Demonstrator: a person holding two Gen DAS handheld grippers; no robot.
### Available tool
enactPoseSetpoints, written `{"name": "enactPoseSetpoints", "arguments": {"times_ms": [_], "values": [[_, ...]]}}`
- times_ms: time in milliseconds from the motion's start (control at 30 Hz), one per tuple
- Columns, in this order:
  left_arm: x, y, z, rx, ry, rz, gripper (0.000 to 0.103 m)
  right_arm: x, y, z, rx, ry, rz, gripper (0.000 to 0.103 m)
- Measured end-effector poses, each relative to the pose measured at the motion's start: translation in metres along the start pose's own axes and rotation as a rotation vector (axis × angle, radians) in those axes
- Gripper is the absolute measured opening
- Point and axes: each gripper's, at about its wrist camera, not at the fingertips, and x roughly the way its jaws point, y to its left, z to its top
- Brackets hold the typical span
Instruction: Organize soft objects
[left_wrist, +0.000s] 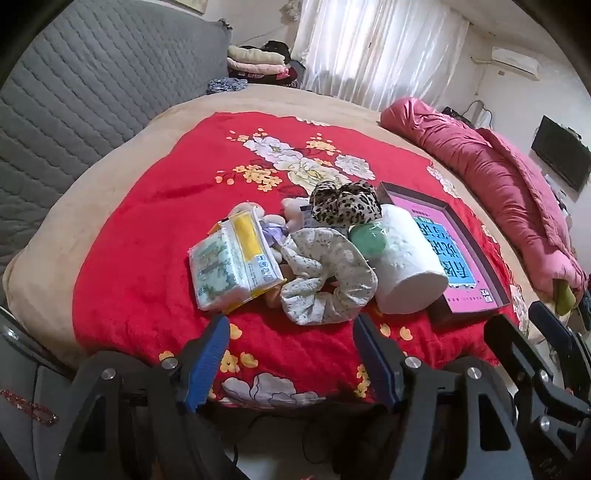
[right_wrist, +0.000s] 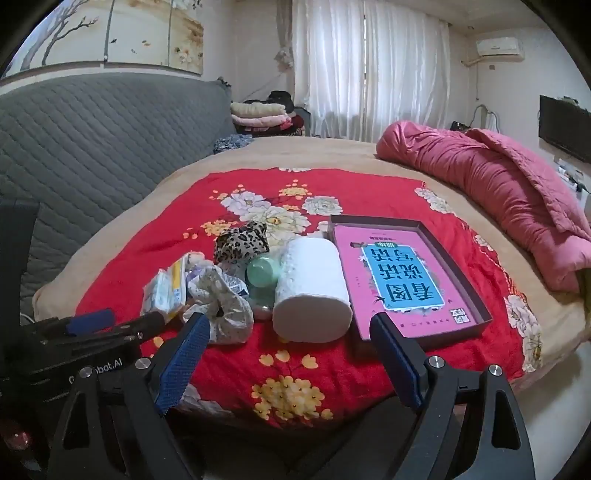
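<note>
A heap of soft things lies on the red floral blanket (left_wrist: 147, 229): a tissue pack (left_wrist: 229, 258), a pale floral scrunchie (left_wrist: 328, 280), a leopard-print scrunchie (left_wrist: 345, 208), a green round object (left_wrist: 367, 240) and a white paper roll (left_wrist: 406, 266). Beside them sits a shallow box (left_wrist: 476, 254) with a pink book inside. My left gripper (left_wrist: 291, 334) hangs open just short of the floral scrunchie, nothing between its fingers. My right gripper (right_wrist: 288, 332) is open in front of the paper roll (right_wrist: 312, 288), near the box (right_wrist: 447, 258). The scrunchie (right_wrist: 221, 306) lies by its left finger.
A rolled pink quilt (right_wrist: 491, 184) lies along the bed's right side. A grey quilted headboard (left_wrist: 92, 96) rises on the left, with folded clothes (left_wrist: 255, 61) stacked behind it. The bed's near edge is just under both grippers. The other gripper's body (right_wrist: 74, 332) shows at the left of the right wrist view.
</note>
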Motion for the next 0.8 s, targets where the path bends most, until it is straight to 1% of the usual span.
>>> {"name": "enactPoseSetpoints", "arguments": {"times_ms": [267,800], "values": [[0.0024,-0.0027,-0.0019,0.003,0.010,0.009,0.068,0.0004,-0.0018,-0.0009,0.005,0.000,0.001,0.089],[0.0039,-0.0050,-0.0035,0.018,0.014,0.001,0.068,0.0028,-0.0020,-0.0015,0.000,0.009,0.003,0.089]]}}
